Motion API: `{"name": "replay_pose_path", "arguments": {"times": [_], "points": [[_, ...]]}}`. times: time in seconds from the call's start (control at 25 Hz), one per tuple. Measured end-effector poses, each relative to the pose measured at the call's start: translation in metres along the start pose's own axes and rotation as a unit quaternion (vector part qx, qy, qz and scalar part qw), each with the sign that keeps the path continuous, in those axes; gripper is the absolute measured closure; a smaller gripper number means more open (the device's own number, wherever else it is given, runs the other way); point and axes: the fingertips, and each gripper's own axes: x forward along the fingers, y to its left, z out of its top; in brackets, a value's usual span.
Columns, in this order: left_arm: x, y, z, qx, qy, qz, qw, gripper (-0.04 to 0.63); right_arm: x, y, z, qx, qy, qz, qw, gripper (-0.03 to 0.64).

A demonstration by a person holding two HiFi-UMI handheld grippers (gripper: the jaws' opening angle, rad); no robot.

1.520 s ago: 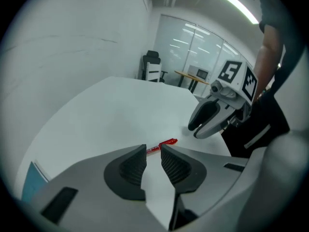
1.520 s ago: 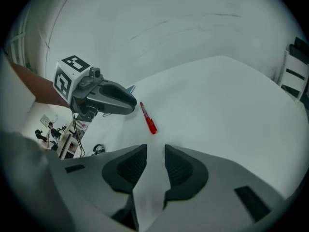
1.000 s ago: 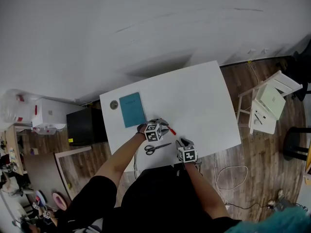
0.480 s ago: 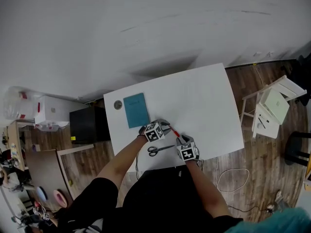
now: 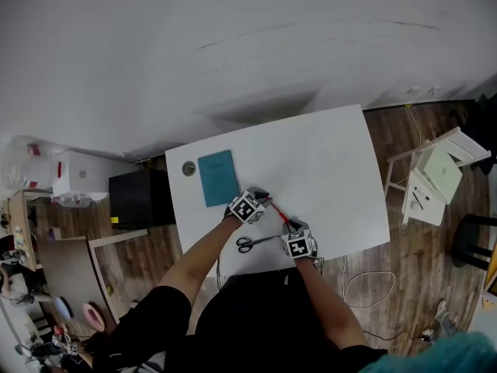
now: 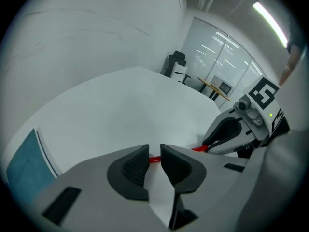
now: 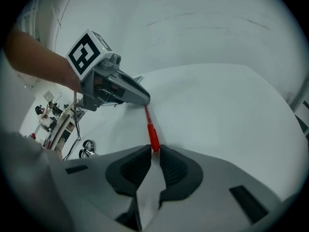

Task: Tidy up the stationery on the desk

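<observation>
Closing right gripper (image 7: 154, 151) on red pen (image 7: 150, 129)

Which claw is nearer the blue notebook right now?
Left. The left claw sits just off the corner of the blue notebook; the right claw, whose jaws have just been closing on the red pen, is farther away beside the scissors.

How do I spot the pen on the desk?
Find the white desk, then the teal notebook on its left side. Just right of it, above the dark-handled scissors, slants the pen: thin and the only red thing there.
</observation>
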Motion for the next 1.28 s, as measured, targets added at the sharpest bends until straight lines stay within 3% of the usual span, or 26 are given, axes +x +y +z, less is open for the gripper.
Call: {"name": "replay_pose_path", "arguments": {"times": [0.44,0.84,1.28], "points": [[-0.015,-0.014,-0.033,-0.09,-0.003,-0.006,0.9959,0.514,0.0,-0.022,0.007,0.035,0.012,-0.001,0.999,0.555],[-0.014,-0.064,-0.062,-0.101,-0.003,-0.007,0.9948,0.514,0.002,-0.02,0.012,0.002,0.025,0.009,1.0,0.557],[-0.012,-0.082,-0.079,-0.156,-0.016,0.018,0.9876,0.514,0.027,0.007,0.05,-0.031,0.03,0.077,0.996,0.557]]}}
